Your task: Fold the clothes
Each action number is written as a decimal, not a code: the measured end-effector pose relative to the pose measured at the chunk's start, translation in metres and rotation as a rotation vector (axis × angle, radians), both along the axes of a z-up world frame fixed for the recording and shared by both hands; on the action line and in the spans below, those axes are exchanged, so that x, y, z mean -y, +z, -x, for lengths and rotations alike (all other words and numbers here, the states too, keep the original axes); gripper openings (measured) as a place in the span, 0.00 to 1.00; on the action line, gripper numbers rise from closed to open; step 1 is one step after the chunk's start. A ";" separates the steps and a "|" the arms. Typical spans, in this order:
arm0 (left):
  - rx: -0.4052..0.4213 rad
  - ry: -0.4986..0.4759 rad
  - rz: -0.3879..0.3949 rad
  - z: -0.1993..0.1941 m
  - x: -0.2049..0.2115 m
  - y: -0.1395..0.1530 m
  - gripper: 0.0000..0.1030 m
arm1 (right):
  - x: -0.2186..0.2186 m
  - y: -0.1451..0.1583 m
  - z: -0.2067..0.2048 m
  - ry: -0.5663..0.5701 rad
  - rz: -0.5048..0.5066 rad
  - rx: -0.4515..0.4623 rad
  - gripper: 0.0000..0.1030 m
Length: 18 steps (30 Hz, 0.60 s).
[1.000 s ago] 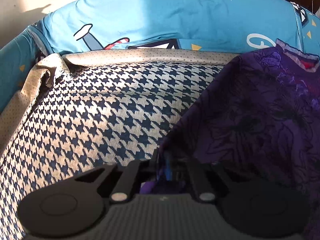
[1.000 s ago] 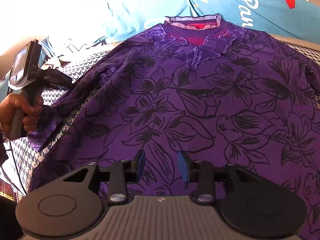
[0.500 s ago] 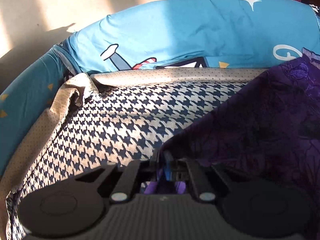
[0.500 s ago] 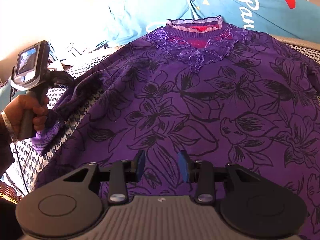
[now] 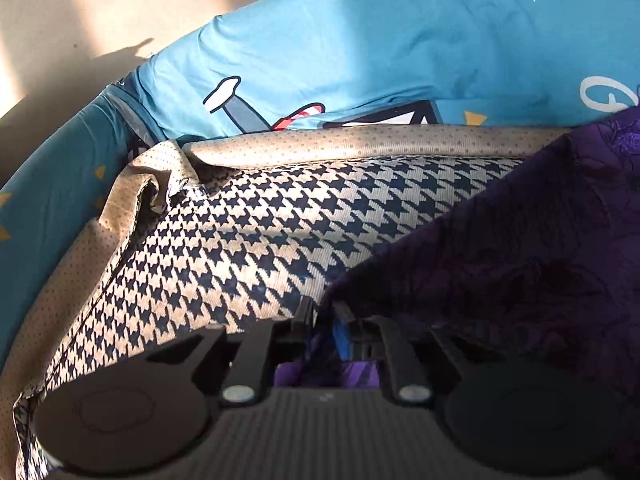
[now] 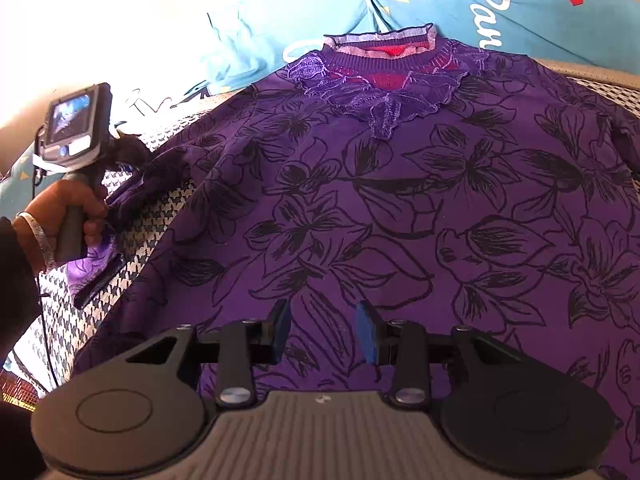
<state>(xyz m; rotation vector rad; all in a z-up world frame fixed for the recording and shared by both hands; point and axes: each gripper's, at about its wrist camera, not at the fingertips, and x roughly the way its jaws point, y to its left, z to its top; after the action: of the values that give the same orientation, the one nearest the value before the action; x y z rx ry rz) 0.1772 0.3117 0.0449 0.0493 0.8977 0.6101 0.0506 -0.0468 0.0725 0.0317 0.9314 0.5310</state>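
Observation:
A purple top with black flower outlines (image 6: pixel 400 208) lies flat, front up, on the houndstooth cover; its lace collar (image 6: pixel 384 80) points away from me. My right gripper (image 6: pixel 322 330) hovers open over the top's lower middle, nothing between its blue pads. My left gripper (image 5: pixel 326 320) is shut on the top's left sleeve (image 5: pixel 500 264), which it holds lifted off the cover. In the right wrist view a hand holds that left gripper (image 6: pixel 120 152) at the far left, with the sleeve (image 6: pixel 168 168) stretched up to it.
The navy-and-cream houndstooth cover (image 5: pixel 260 232) has a beige dotted border (image 5: pixel 360 142), rumpled at the left corner. Blue printed pillows (image 5: pixel 380 48) line the far edge, seen too as blue pillows (image 6: pixel 500 12) behind the collar. A cable (image 6: pixel 48 344) hangs below the hand.
The left gripper has risen and drawn back with the sleeve, pulling it further off the cover and up. The right gripper has stayed open in place.

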 end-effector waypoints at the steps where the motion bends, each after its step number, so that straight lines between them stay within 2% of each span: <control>1: 0.008 -0.007 0.010 0.003 0.001 0.003 0.27 | 0.000 0.000 0.000 -0.002 0.002 0.003 0.35; 2: 0.021 -0.013 0.024 0.006 0.001 0.007 0.37 | 0.001 0.000 -0.001 -0.005 0.003 0.005 0.35; 3: 0.032 -0.019 0.035 0.009 0.001 0.012 0.42 | 0.001 0.001 -0.001 -0.008 0.001 0.005 0.35; 8: 0.073 -0.047 0.070 0.034 -0.001 0.034 0.44 | -0.001 0.003 0.000 0.010 -0.011 0.019 0.35; 13: 0.097 -0.006 0.157 0.070 -0.014 0.045 0.44 | -0.010 0.006 0.005 0.069 -0.029 0.053 0.35; 18: 0.114 0.033 0.207 0.103 -0.023 0.050 0.46 | -0.025 0.007 0.012 0.143 -0.064 0.075 0.35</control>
<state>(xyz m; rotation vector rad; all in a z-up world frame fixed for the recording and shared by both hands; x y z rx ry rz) 0.0738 0.3349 0.0946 -0.1856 0.8484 0.5424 0.0387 -0.0220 0.0800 0.0028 0.8469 0.6903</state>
